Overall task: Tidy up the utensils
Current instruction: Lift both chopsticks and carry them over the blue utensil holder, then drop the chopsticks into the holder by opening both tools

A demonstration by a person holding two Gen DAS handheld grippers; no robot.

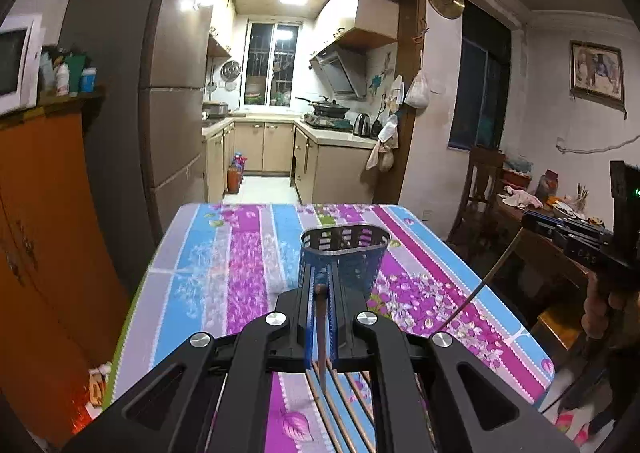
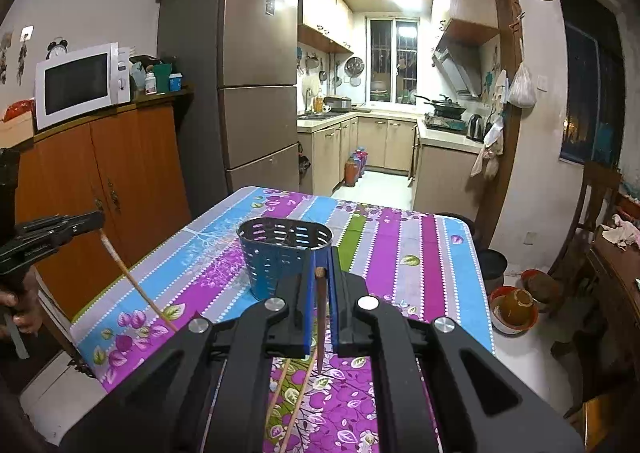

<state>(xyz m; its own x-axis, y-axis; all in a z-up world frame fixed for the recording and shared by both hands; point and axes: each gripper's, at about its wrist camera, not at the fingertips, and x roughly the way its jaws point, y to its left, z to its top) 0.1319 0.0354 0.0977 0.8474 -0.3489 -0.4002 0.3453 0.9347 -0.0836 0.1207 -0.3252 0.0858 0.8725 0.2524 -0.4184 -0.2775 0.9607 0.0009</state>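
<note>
At the bottom centre of the left wrist view, the left gripper (image 1: 320, 313) has its jaws closed on a single brown chopstick (image 1: 321, 337), which hangs with its thick end up between the blue pads and its tip down over the desk (image 1: 224, 253). The perforated blue utensil holder (image 1: 344, 257) stands upright just beyond the fingertips, at the middle of the frame. More chopsticks (image 1: 344, 405) lie loose on the striped cloth below the gripper. At the right edge, the right gripper (image 1: 524, 219) holds a second chopstick (image 1: 480, 285) slanting down toward the desk.

In the right wrist view, at the bottom centre, the right gripper (image 2: 320, 305) has its jaws closed on that chopstick (image 2: 321, 317), tip pointing down. The utensil holder (image 2: 284, 257) sits just ahead and slightly left of centre. Spare chopsticks (image 2: 294, 405) lie on the cloth at the lower middle. At the left edge, the left gripper (image 2: 96, 221) carries its chopstick (image 2: 136, 285) slanting toward the lower right.

Each stick is pinched near one end, so I judge it may swing or slip in the pads. A dangling tip could catch the holder's rim and tip the light container. With both sticks heading for one narrow mouth, they could also cross or knock each other.
</note>
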